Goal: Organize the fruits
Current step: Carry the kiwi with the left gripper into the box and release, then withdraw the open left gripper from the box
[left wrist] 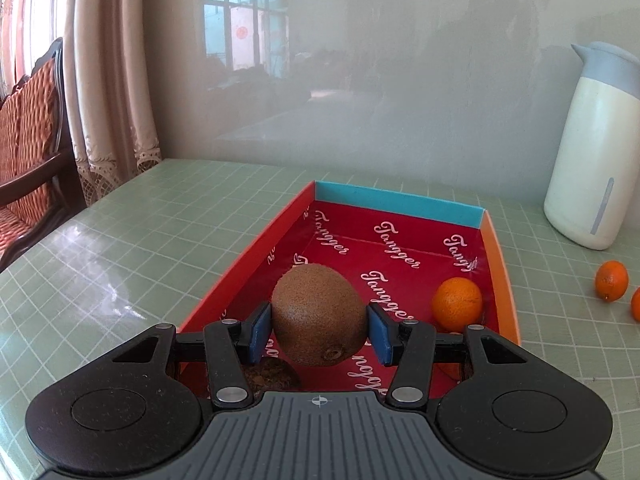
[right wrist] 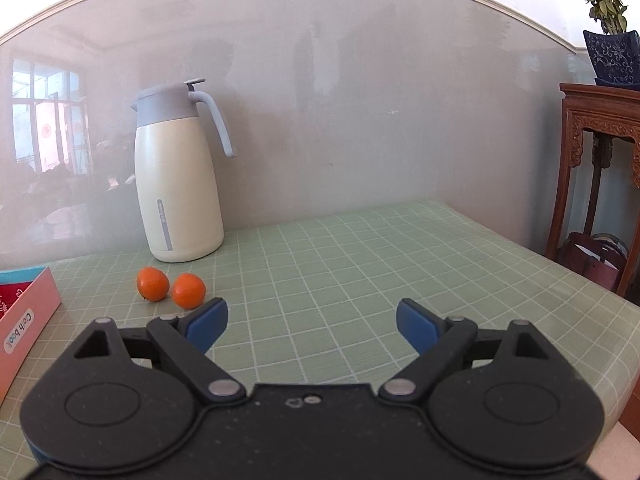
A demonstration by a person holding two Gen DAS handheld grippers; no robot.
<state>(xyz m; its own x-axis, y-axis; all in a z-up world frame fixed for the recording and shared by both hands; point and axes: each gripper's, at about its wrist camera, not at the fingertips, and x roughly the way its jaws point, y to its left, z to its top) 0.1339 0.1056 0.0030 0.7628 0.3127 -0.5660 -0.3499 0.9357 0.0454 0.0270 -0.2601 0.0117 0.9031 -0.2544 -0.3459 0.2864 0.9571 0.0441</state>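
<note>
Kiwi held over the box

My left gripper [left wrist: 319,326] clamps the kiwi [left wrist: 316,314] above the red box [left wrist: 496,256]; my right gripper's [right wrist: 312,322] fingers gape wide near two oranges [right wrist: 189,290]

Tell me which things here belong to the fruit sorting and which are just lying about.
Belong to the job:
kiwi in the left hand-held gripper
red box
orange in the box
two oranges on the table
open right hand-held gripper

Just lying about:
thermos jug
potted plant
</note>
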